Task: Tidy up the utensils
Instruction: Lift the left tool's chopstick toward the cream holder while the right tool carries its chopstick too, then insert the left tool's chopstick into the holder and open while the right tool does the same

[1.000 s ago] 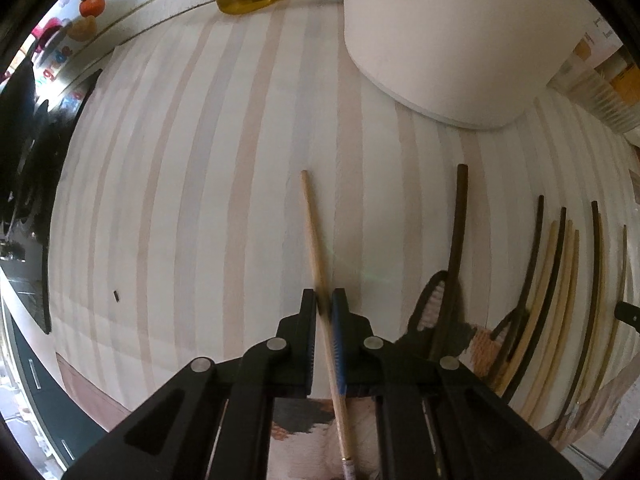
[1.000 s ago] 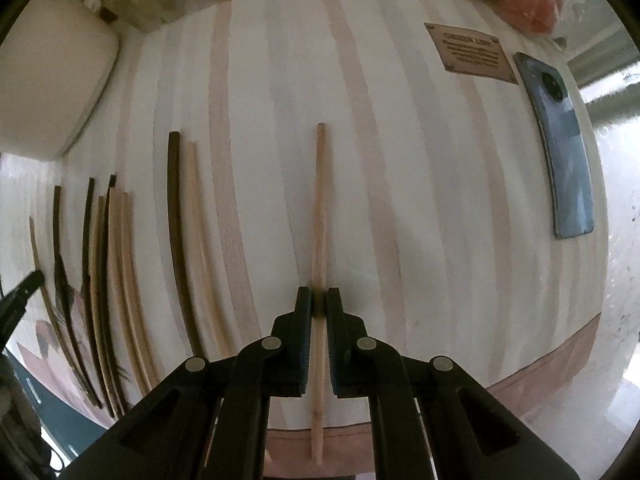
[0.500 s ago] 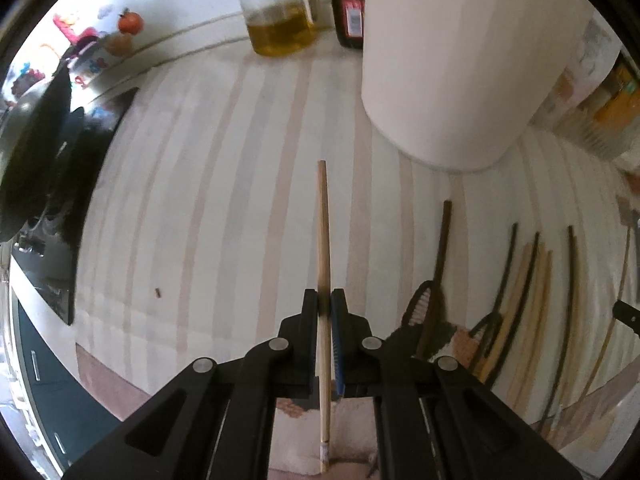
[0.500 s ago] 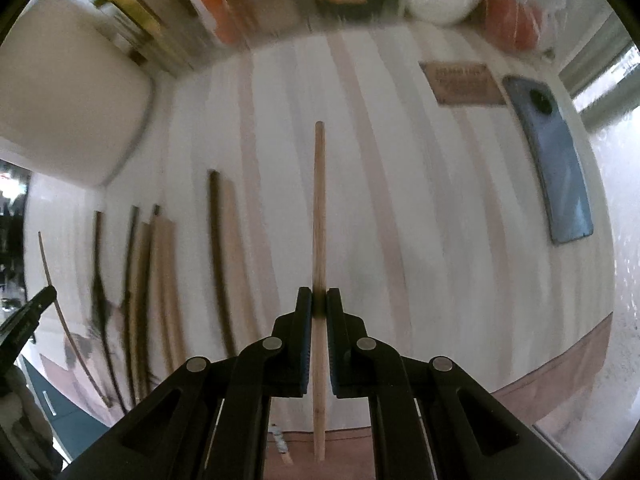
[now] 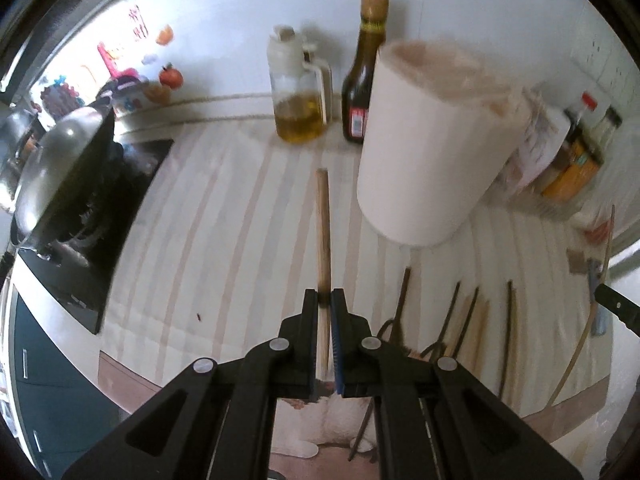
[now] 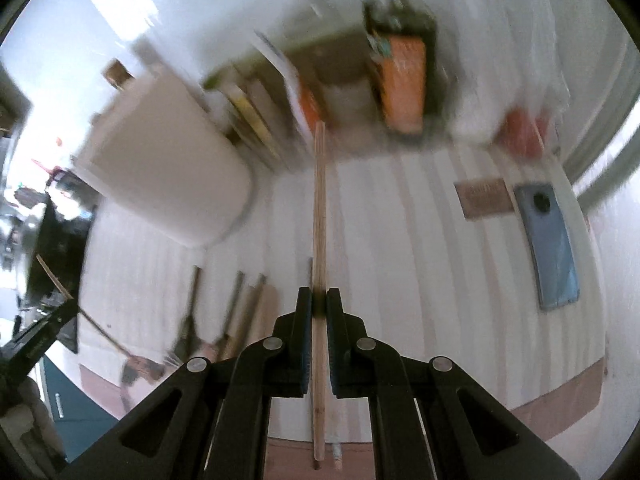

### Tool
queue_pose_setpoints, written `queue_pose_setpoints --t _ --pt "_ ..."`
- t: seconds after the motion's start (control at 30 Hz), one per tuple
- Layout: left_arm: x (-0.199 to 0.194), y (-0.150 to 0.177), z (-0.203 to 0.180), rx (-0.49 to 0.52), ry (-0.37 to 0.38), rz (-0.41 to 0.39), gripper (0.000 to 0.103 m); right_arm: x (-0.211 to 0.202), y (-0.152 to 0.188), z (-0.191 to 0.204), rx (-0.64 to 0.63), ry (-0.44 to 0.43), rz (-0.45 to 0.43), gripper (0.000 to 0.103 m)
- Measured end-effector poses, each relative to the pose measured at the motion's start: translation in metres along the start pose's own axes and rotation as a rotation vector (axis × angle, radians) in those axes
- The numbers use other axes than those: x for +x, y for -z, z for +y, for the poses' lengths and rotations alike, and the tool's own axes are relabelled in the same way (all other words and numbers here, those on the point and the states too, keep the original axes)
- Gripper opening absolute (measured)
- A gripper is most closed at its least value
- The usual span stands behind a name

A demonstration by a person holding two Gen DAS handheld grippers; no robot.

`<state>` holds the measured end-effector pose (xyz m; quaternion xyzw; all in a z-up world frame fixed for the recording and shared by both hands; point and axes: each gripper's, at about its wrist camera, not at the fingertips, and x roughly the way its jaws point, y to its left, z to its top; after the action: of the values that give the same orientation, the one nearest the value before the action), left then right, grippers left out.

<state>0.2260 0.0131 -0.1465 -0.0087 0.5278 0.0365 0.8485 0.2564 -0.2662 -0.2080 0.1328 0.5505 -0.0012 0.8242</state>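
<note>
My left gripper is shut on a light wooden chopstick, held above the striped cloth and pointing toward the tall white holder. My right gripper is shut on another light wooden chopstick, also lifted, its tip toward the back shelf; the white holder stands to its left. Several dark and light chopsticks lie in a row on the cloth, right of the left gripper; they also show blurred in the right wrist view.
An oil jug and a dark bottle stand behind the holder. A stove with a pan lies at the left. A phone and a brown card lie at the right. Bottles and boxes line the back.
Both grippers have risen and tilted up with their chopsticks, away from the cloth. The white holder's rim and the back wall now show.
</note>
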Motion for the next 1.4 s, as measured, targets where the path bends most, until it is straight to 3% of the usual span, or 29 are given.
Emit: queue_pose_setpoints --t 0.33,0.57,0.7,1.03,1.4 --pt "-0.057 -0.054 0.01 -0.045 0.021 -0.179 0.003 -0.055 -0.058 0.056 -0.093 -0.107 -0.167 0.007" --pt "-0.109 -0.115 0.013 -0.067 0.047 -0.326 0.003 -0.091 -0.113 0.115 -0.169 -0.184 -0.299 0.007" --pt "-0.123 -0.151 0.011 -0.083 0.07 -0.371 0.003 -0.1 -0.149 0.145 -0.201 -0.202 -0.372 0.007" --pt "-0.105 -0.21 -0.003 -0.084 0.152 -0.349 0.003 -0.076 -0.226 0.181 -0.192 -0.267 -0.501 0.007" --pt "-0.068 -0.222 -0.021 -0.054 0.207 -0.256 0.003 -0.02 -0.255 0.189 -0.197 -0.289 -0.484 0.007"
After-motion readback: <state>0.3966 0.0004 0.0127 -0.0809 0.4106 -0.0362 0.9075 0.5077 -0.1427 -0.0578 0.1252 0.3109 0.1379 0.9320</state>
